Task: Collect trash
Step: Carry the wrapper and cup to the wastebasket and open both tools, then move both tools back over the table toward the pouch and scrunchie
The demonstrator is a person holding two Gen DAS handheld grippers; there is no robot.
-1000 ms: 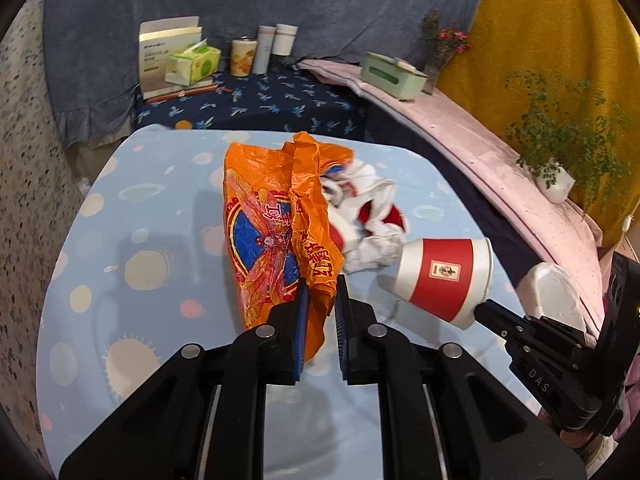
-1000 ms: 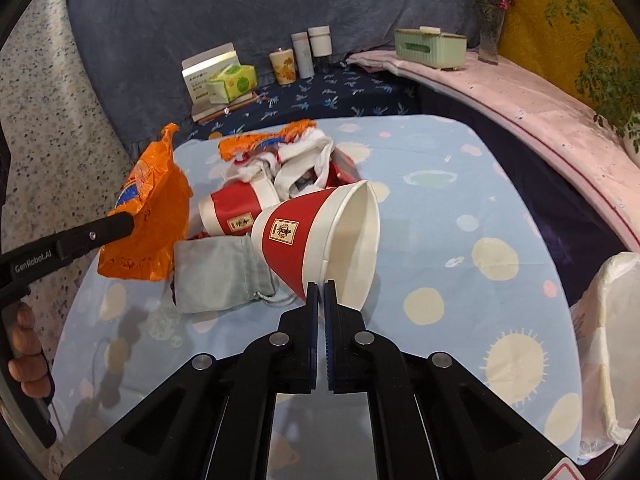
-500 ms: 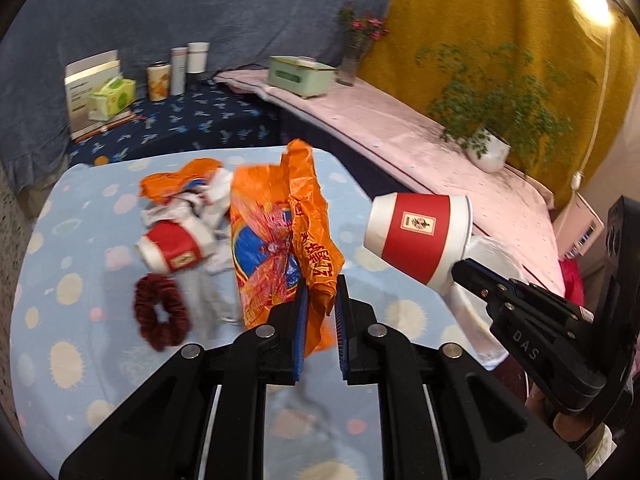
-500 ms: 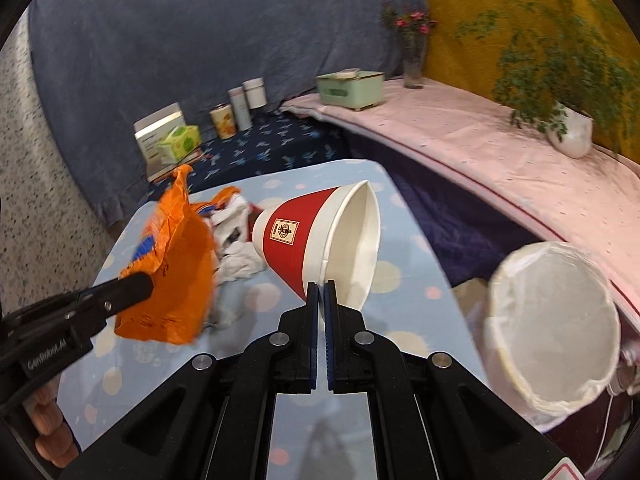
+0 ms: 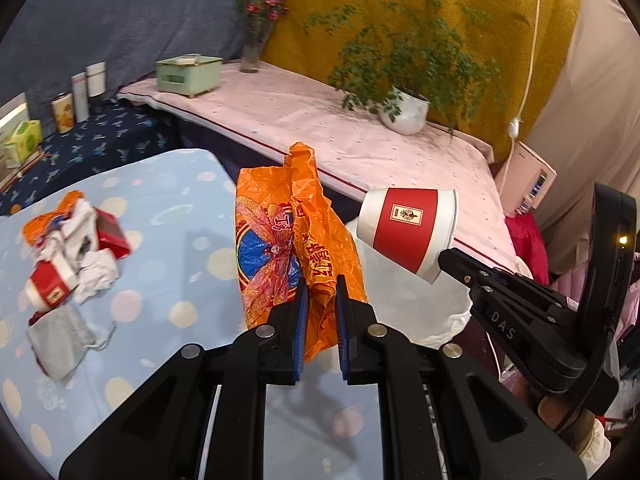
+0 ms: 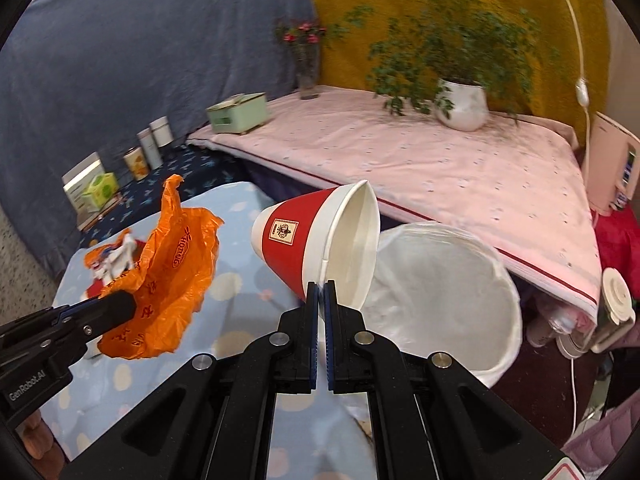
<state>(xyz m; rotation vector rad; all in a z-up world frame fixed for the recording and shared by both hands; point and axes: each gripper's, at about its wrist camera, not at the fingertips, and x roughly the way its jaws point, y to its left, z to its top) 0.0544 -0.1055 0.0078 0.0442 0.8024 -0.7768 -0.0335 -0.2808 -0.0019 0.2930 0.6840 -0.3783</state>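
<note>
My left gripper (image 5: 320, 296) is shut on a crumpled orange plastic bag (image 5: 288, 252) and holds it in the air at the table's right edge; the bag also shows in the right wrist view (image 6: 168, 276). My right gripper (image 6: 322, 292) is shut on the rim of a red and white paper cup (image 6: 316, 240), held on its side above a bin lined with a white bag (image 6: 448, 300). The cup also shows in the left wrist view (image 5: 408, 232). More trash lies on the blue dotted table (image 5: 168, 208): a second red cup (image 5: 50, 284), crumpled wrappers (image 5: 80, 224) and a grey pouch (image 5: 60, 340).
A pink-covered bench (image 6: 440, 160) runs behind the bin with a potted plant (image 6: 460, 100), a green box (image 6: 238, 114) and a flower vase (image 6: 306, 68). Cans and boxes (image 5: 72, 104) stand on a dark blue cloth at the back. Bottles (image 6: 560, 320) lie on the floor right of the bin.
Both grippers have swung right, away from the trash pile towards the lined bin, carrying the orange bag and the cup. The bin now lies right under the cup.
</note>
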